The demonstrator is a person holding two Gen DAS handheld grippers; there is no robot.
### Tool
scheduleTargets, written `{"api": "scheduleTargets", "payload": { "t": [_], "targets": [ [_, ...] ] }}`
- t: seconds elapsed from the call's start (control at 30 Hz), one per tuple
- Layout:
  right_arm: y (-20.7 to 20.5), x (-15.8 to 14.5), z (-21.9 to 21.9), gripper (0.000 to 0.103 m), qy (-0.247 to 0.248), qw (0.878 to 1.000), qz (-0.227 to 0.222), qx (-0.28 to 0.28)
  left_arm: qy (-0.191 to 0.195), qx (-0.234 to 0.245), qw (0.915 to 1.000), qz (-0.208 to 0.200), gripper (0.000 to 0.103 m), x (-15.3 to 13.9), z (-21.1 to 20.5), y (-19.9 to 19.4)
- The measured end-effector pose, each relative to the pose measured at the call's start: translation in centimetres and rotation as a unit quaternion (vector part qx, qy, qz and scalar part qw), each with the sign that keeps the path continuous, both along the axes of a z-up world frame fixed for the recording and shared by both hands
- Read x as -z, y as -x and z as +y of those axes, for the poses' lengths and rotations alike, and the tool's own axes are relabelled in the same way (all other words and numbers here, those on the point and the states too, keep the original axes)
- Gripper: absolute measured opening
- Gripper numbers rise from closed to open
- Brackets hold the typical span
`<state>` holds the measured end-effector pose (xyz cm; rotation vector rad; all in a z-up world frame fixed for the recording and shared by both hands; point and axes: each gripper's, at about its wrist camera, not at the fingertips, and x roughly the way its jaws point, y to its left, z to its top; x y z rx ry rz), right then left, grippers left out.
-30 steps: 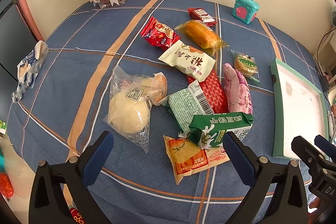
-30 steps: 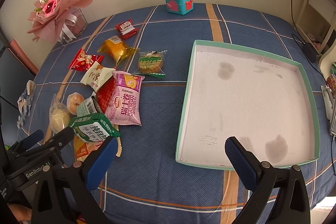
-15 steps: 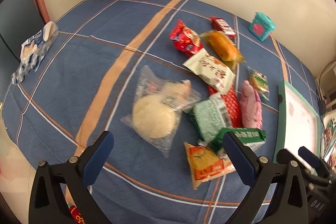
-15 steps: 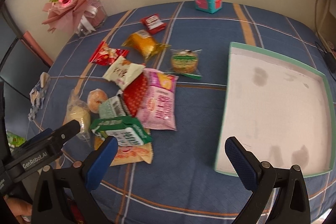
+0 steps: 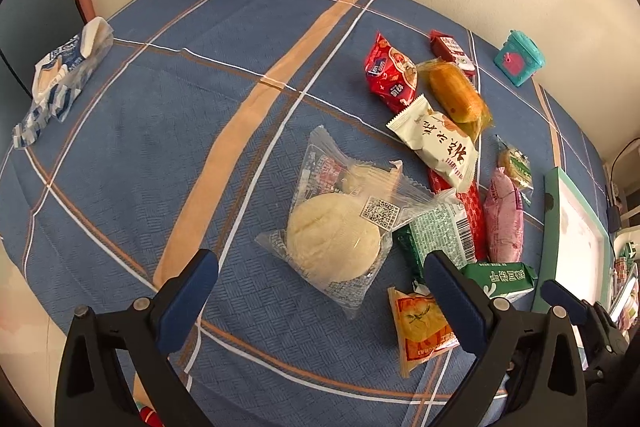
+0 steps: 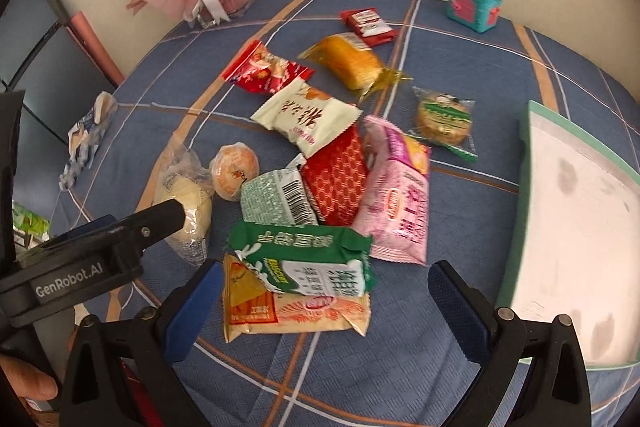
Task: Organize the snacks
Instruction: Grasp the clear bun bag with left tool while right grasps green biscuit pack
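Both tools have swung toward the snack pile (image 6: 320, 163) mid-tabletop, left tool (image 5: 320, 291) and right tool (image 6: 320, 303) spread, holding nothing; tray (image 6: 576, 363) at the right edge bare, sorting not begun.

Two black plastic grippers, the left gripper (image 5: 320, 291) and right gripper (image 6: 326, 301), are fitted with blue pads, silver screws, white "GenRobot.AI" lettering.

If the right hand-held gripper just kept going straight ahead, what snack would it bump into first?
Most likely the green biscuit pack, which lies on top of the orange snack bag. Both sit directly between the open fingers of the right hand-held gripper; depth is hard to judge, so the orange bag might touch first.
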<state>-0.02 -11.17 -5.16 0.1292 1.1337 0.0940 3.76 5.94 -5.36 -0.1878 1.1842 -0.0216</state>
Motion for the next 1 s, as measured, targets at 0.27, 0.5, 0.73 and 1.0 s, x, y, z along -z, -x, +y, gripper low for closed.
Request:
{"api": "scheduleTargets", "payload": {
  "t": [0.27,0.5,0.73,1.0],
  "targets": [
    [-0.6,0.9,0.5,0.09,0.009,1.0,0.006,-0.002,0.007,0.007,0.9999,0.009,0.098,0.8,-0.2,-0.9],
    [-0.9,1.3,0.6,0.068,0.013,1.0,0.013,-0.003,0.005,0.021,0.9997,0.016,0.087,1.6,-1.1,-1.7],
    [-0.8,1.3,0.7,0.064,0.017,1.0,0.012,-0.004,0.0,0.022,0.9997,0.013,0.063,1.8,-1.4,-2.0],
    [-0.6,1.1,0.6,0.063,0.02,1.0,0.01,0.002,0.009,0.016,0.9998,0.005,0.054,1.3,-0.8,-1.3]
  ]
}}
